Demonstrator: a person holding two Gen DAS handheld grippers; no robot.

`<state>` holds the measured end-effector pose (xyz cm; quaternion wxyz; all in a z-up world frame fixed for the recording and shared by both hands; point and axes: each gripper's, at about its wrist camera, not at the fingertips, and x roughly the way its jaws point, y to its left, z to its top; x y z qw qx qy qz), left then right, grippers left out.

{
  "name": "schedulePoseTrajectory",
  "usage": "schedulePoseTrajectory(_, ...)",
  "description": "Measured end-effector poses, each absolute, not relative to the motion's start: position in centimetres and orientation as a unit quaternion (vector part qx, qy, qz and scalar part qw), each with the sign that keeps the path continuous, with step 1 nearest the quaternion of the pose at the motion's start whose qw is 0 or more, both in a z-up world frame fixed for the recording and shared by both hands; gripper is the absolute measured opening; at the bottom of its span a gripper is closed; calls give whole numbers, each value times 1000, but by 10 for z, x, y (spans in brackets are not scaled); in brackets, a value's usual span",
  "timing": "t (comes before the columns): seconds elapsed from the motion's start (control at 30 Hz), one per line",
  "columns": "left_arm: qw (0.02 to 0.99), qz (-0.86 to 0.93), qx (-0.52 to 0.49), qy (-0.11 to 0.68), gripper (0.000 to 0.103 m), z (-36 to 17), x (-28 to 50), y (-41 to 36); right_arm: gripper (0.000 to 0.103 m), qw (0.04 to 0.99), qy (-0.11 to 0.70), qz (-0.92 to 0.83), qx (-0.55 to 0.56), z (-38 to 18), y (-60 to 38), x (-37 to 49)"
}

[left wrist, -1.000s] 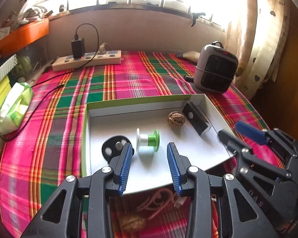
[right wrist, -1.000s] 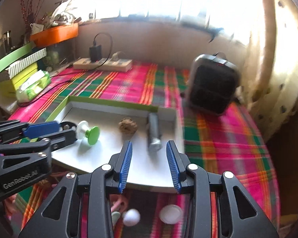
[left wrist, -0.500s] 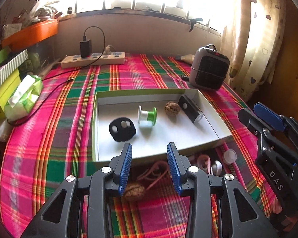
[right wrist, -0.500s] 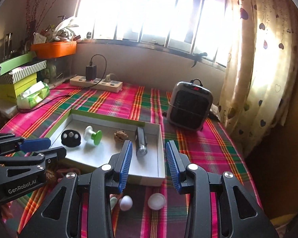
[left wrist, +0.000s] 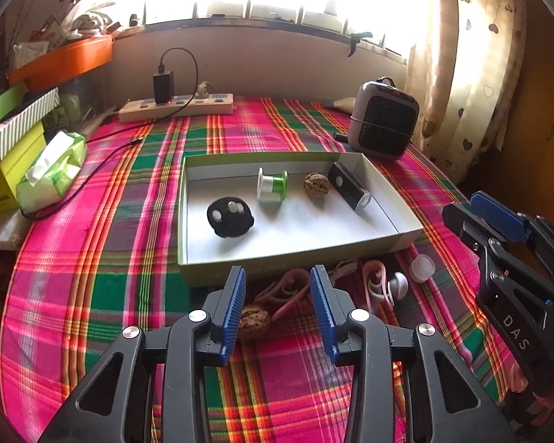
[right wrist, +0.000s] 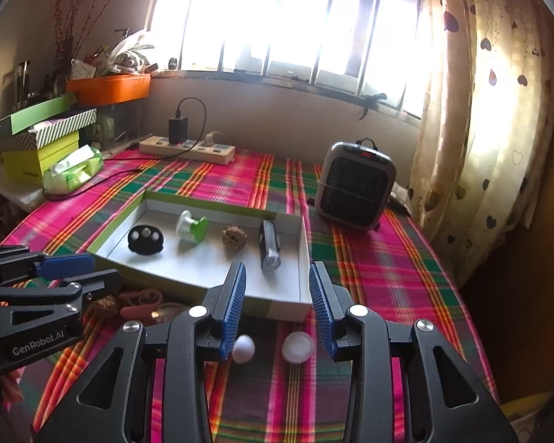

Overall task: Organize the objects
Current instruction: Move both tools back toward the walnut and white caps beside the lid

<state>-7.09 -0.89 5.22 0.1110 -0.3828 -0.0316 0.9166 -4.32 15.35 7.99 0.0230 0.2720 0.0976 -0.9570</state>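
Left wrist view: my left tongs stand spread and empty over the plaid-covered bench, above a brown walnut and pink rubber bands. The shallow white cardboard box with green rim holds a black disc, green-and-white spool, second walnut and black flashlight.

Right wrist view: my right tongs stand spread and empty above a white egg-shaped ball and white round cap, just outside the box's near wall.
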Motion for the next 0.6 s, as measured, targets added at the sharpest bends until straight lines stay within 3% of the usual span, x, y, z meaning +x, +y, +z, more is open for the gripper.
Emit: schedulePoseTrajectory(0.6, 121, 907, -402, -40, 40, 29, -59, -24, 37, 33, 62, -943, 326, 50, 174, -33)
